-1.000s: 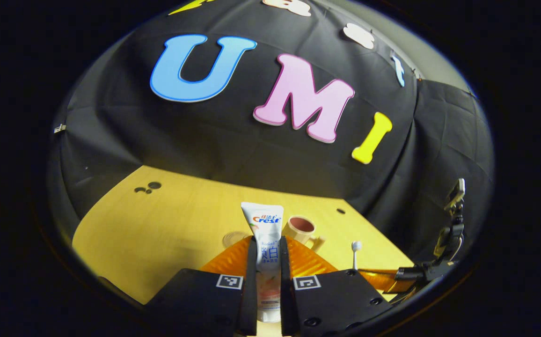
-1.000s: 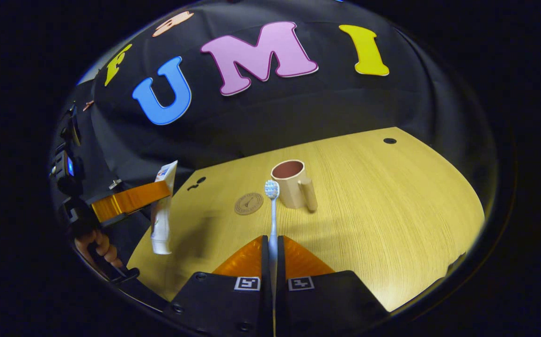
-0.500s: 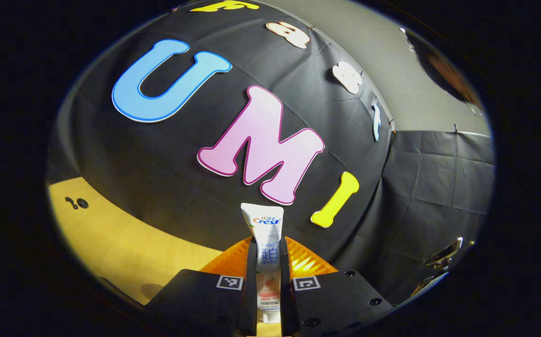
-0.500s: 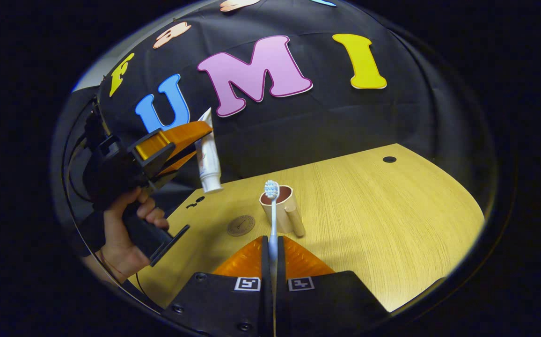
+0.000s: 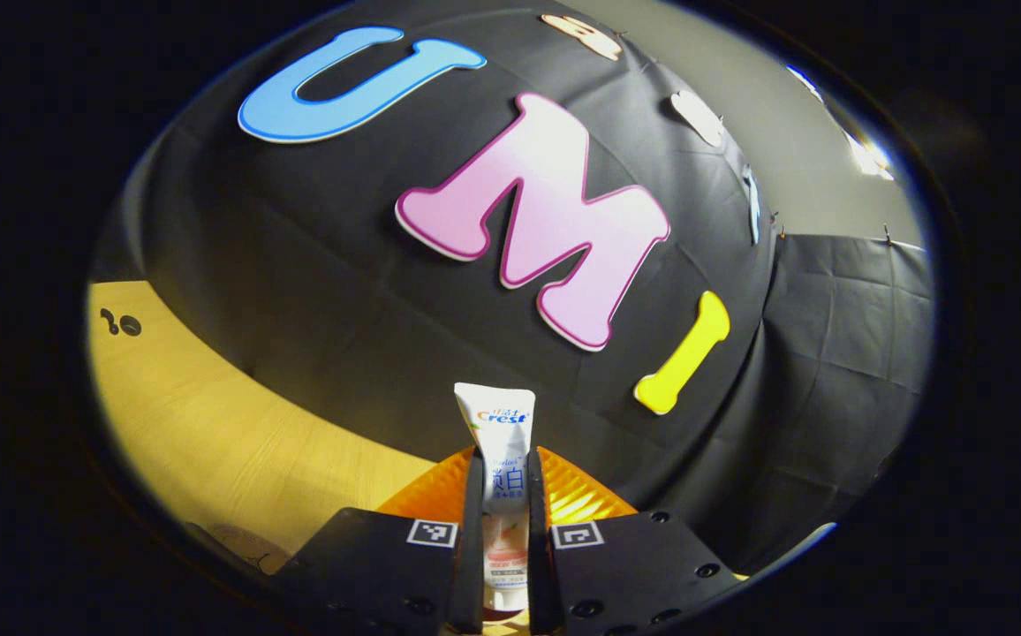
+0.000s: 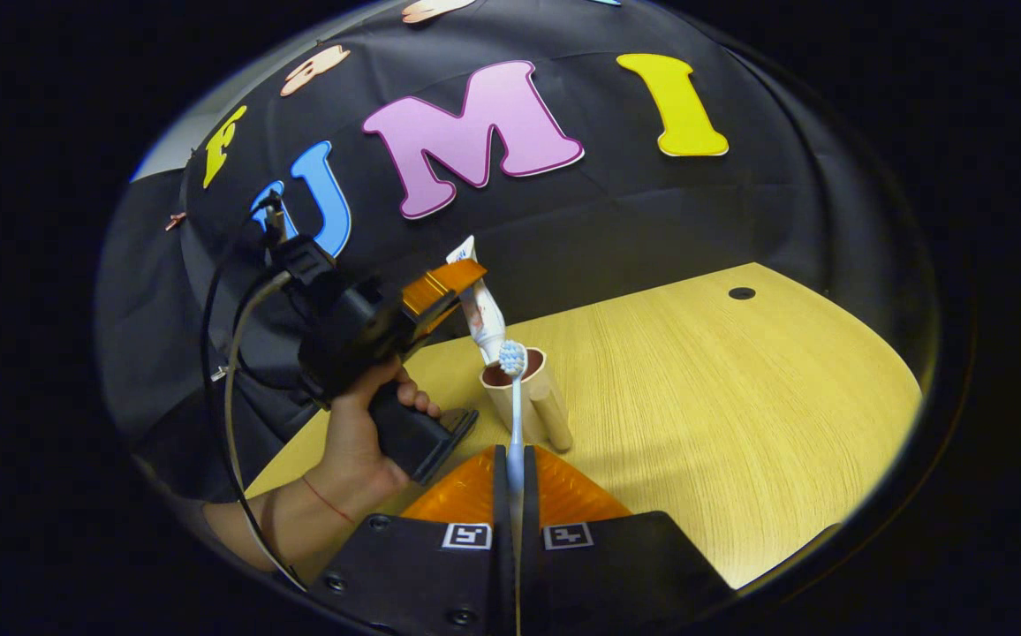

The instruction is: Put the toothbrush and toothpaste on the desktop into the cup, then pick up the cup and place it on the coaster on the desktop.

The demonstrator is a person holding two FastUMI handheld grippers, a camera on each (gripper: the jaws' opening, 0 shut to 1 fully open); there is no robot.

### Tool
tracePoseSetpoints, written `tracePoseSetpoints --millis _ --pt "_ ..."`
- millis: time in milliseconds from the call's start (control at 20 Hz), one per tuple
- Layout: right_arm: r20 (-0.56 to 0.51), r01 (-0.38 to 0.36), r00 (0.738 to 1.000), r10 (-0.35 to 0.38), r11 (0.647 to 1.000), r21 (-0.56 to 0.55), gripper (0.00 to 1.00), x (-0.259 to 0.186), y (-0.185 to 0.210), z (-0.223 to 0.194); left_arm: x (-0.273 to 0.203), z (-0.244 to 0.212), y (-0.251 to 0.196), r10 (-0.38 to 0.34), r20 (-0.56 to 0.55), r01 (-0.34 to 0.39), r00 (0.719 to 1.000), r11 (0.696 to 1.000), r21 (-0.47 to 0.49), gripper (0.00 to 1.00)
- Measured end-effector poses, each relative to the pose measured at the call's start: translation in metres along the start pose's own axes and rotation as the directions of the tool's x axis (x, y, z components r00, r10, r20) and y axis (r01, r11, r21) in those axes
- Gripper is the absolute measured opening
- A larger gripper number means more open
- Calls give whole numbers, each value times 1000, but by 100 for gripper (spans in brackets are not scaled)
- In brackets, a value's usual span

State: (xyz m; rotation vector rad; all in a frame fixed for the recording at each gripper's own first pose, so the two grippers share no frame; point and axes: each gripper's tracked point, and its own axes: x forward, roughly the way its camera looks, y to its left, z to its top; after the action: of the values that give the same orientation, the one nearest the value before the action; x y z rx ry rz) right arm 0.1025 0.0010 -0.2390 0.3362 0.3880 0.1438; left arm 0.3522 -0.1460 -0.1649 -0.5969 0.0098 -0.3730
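Observation:
My left gripper (image 5: 500, 495) is shut on the white toothpaste tube (image 5: 496, 442), which stands upright between its fingers. In the right gripper view that left gripper (image 6: 449, 287) hangs above the beige cup (image 6: 535, 402) and holds the toothpaste tube (image 6: 478, 309) cap down, its cap right over the cup's mouth. My right gripper (image 6: 515, 473) is shut on the toothbrush (image 6: 513, 397), whose white bristle head points up in front of the cup. The cup stands on the wooden desktop (image 6: 722, 389) with its handle turned toward me.
A person's hand (image 6: 356, 442) and forearm hold the left gripper's handle at the left of the right gripper view, with a cable looping behind. A small hole (image 6: 741, 292) marks the desktop's far right. Black cloth walls the booth behind the desk.
The left gripper has carried the toothpaste to the right and down until its cap hangs over the cup's mouth. The hand now covers the coaster. The right gripper with the toothbrush has barely moved.

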Motion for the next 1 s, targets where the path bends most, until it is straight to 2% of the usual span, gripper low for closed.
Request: tracePoseSetpoints --millis 450,500,550,650,700,800,850,900,950,1000 --pt "-12 7 1000 -7 1000 24 7 11 -10 1 -3 -43 20 36 -86 -38 996 999 -18 27" --pt "-11 4 1000 -4 1000 28 7 12 -10 2 -4 -46 21 35 -98 -37 995 999 -20 34" --pt "-9 4 1000 -3 999 33 7 13 -9 3 -6 -50 22 34 -110 -37 993 999 -19 30" --pt "3 -1 1000 1 999 49 7 16 -8 8 -11 -57 18 12 -133 -14 991 1000 -14 33" --pt "8 -3 1000 2 998 58 7 18 -8 11 -12 -62 17 12 -146 -13 989 1000 -2 25" --pt "21 -5 1000 3 997 74 7 21 -6 17 -17 -68 16 12 -168 -9 986 1000 19 45" --pt "27 -8 1000 5 997 79 6 22 -5 20 -18 -66 14 9 -158 -4 987 999 33 38" --pt "34 -9 999 6 997 82 6 24 -4 23 -19 -65 10 -3 -157 8 988 999 36 41" --pt "42 -11 999 8 996 84 6 25 -3 26 -21 -63 9 -11 -159 17 987 999 37 52" --pt "50 -12 999 8 996 87 6 25 -2 30 -23 -61 8 -13 -159 20 987 999 43 57"
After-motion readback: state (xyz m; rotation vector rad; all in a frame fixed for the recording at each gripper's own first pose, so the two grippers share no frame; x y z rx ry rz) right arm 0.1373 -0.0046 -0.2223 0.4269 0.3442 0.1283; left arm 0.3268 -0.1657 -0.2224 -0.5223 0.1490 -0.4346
